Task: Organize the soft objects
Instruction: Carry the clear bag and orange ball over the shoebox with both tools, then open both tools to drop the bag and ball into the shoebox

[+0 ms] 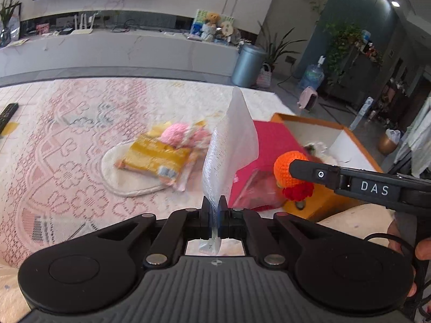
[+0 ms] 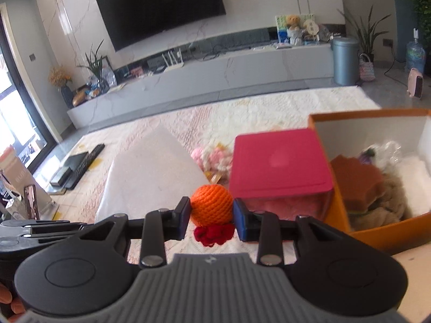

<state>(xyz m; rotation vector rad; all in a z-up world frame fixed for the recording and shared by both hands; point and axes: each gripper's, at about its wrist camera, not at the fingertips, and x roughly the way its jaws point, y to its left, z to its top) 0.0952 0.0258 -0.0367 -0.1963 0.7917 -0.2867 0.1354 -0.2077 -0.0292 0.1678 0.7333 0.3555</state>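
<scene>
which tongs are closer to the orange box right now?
Right. The right tongs, shut on the orange crochet ball, sit beside the orange box, next to its front corner. The left tongs, shut on a white sheet, are further out, beyond the pink box.

Bright daylight, ceiling spotlights (image 1: 395, 3), motion blur, fisheye bending at edges.

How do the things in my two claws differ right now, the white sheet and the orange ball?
The white sheet is thin, flat and translucent; the orange crochet ball is round, knitted and opaque, with a red piece under it. The left claw is pinched fully shut on the sheet's edge; the right claw stands partly apart around the ball. Both are held off the rug.
</scene>
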